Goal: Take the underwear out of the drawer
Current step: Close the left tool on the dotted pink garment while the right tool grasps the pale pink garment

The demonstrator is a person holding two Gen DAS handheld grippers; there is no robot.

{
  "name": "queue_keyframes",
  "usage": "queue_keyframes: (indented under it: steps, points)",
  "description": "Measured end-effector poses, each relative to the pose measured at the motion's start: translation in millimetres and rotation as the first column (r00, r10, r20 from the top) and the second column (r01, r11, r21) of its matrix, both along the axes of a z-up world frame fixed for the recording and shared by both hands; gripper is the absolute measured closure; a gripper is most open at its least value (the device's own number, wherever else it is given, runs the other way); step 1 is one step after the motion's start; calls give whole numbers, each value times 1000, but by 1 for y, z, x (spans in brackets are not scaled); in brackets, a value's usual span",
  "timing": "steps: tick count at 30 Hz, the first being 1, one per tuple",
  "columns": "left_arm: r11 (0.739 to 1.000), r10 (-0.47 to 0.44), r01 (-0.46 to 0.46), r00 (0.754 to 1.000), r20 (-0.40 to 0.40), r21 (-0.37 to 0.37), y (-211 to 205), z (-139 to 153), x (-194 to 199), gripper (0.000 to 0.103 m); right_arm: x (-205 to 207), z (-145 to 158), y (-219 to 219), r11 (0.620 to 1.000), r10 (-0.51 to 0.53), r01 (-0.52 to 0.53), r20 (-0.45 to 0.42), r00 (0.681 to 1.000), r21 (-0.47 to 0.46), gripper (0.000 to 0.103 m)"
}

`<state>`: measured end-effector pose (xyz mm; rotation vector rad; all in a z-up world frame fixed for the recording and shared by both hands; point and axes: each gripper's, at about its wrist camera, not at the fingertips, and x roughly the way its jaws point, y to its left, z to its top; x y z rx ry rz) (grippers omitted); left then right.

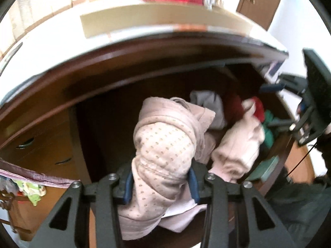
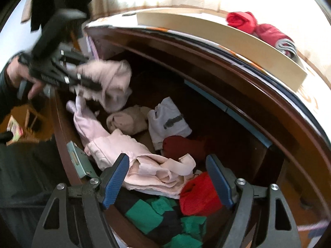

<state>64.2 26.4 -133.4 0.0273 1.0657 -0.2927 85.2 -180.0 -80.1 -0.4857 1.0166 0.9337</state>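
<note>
My left gripper (image 1: 162, 186) is shut on a pink dotted underwear (image 1: 163, 144) and holds it above the open brown drawer (image 1: 86, 128). It also shows in the right wrist view (image 2: 89, 82), blurred, with the pink underwear (image 2: 113, 82) hanging from it. My right gripper (image 2: 167, 177) is open over the drawer's near right end, jaws astride a pale pink garment (image 2: 157, 173). Under it lie a red garment (image 2: 198, 196) and a green and dark garment (image 2: 163, 217). The right gripper also shows in the left wrist view (image 1: 289, 101).
More clothes lie in the drawer: a white piece (image 2: 167, 122), a beige piece (image 2: 128, 119), a dark red piece (image 2: 180, 144). On the dresser top, a cream board (image 2: 217, 39) and a red cloth (image 2: 256, 29). Lower drawers (image 1: 41, 153) at left.
</note>
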Motion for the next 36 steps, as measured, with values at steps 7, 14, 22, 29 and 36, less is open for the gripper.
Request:
queue_keyframes:
  steps: [7,14,22,29,36]
  points:
    - [998,36,-34,998,44,-48,-5,2,-4,62,-1,-8,19,986,145,-145,-12,989,-76,28]
    - [996,35,-32,998,42,-85,-26,-6,2,62,-1,-21,40,952,273,-284,-105,956,-114,36]
    - [994,39,-36,999,28,-106,-27,-13,4,62,12,-32,61,904,374,-411,-251,893,-119,39]
    - [993,45,-41,999,28,-112,-25,-15,3,62,5,-37,79,841,478,-530,-311,822,-109,39]
    - [992,50,-46,998,31,-121,-19,-15,2,62,-3,-57,101,835,458,-530,-348,818,-148,39]
